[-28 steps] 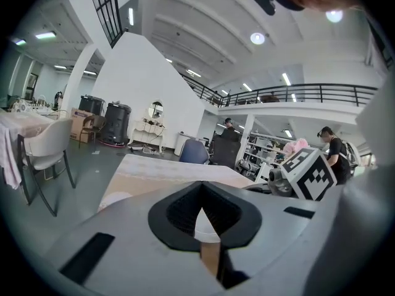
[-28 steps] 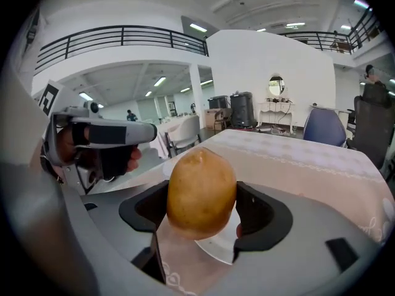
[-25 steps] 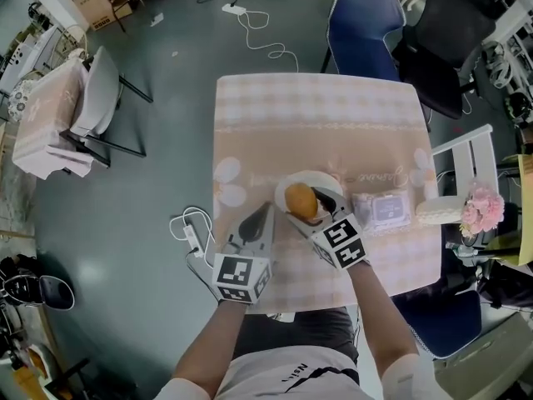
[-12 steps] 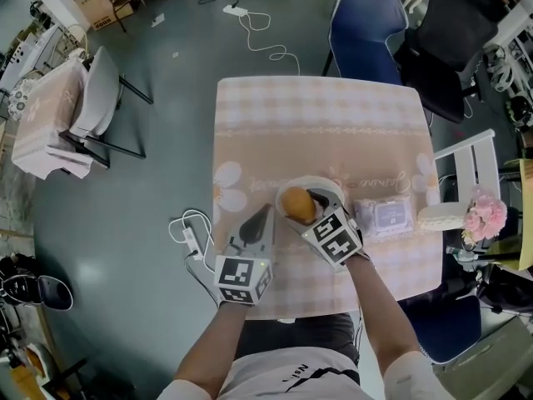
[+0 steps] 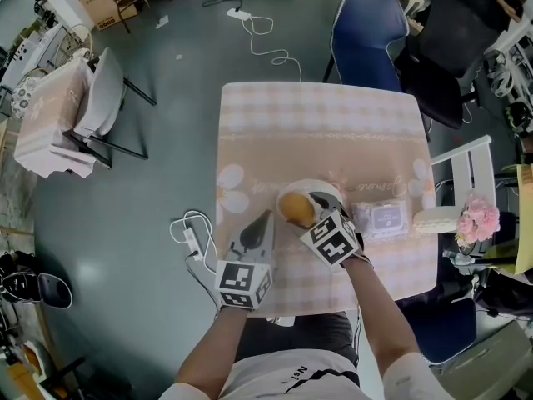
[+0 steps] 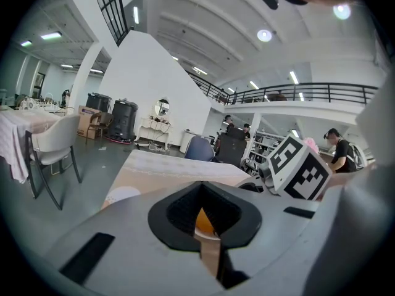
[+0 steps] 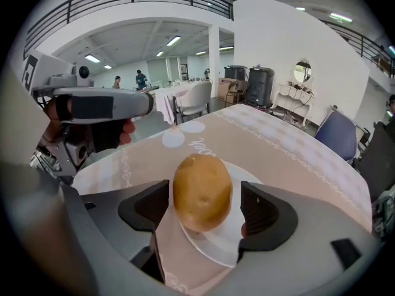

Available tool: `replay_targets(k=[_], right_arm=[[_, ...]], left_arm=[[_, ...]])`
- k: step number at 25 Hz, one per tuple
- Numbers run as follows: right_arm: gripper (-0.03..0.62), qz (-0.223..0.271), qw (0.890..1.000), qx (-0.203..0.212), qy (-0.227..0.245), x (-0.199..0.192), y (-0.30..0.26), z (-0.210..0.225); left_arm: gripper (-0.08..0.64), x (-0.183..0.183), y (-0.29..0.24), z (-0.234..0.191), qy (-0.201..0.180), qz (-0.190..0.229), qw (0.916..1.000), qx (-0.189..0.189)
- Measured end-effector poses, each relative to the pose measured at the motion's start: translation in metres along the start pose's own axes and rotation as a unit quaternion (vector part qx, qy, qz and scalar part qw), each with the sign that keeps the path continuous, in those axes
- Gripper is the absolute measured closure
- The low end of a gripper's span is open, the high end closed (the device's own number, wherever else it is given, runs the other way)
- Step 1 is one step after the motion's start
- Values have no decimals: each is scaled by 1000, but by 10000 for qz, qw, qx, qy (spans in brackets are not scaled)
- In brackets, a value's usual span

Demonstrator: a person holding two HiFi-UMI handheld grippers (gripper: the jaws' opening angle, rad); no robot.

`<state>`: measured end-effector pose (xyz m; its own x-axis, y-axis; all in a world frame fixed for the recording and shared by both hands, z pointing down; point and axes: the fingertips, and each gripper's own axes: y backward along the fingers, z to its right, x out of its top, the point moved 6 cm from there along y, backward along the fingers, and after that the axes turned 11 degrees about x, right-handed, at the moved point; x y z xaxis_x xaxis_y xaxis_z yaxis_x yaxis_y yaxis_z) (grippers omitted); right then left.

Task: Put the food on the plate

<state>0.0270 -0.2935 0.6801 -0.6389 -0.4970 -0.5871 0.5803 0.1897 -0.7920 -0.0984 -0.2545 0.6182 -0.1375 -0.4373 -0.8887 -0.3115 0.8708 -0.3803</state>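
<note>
A brown potato stands on end on the near part of a white plate at the middle front of the pink-clothed table. My right gripper brackets it; in the right gripper view the potato sits between the black pads with a thin gap on each side, so the jaws are open, and the plate shows beneath. My left gripper lies just left of the plate, shut and empty. Through the notch in its jaws the potato shows.
A wipes packet, a white roll and pink flowers line the table's right front edge. A blue chair stands behind the table, a white chair at the far left. A white cable lies on the floor.
The right gripper has carried the potato slightly left and farther in over the plate, and its jaws now stand a little apart from it. The left gripper has stayed put.
</note>
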Motion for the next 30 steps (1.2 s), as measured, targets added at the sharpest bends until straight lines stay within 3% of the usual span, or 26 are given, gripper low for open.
replay_targets(k=[5,10,12,17,20,25,30], right_arm=[[258,348,9990,-63,-269,9,36,-15],[259,1295,9898,-71,-585,31,83,-37],[286,1668,9829,-78,-777,36,98,-45],[461,2502,9597,-254,-1254,47,135,-59],[519,2873,9458,-296,-1484,54,153,-68],[557,3382,9236,-163,-1799,71,177,-92],[572,3652,9127,-166,-1824,78,200,-112]], left_arm=[[554,15,18,10,-3,-56,10000,-41],[554,36,42,27,-52,-81,9998,-164],[554,45,52,34,-94,-76,9997,-221],[554,65,76,49,-165,-39,9992,-373],[554,80,87,57,-263,45,9983,-510],[554,104,107,66,-325,158,9967,-726],[554,122,125,81,-301,282,9950,-912]])
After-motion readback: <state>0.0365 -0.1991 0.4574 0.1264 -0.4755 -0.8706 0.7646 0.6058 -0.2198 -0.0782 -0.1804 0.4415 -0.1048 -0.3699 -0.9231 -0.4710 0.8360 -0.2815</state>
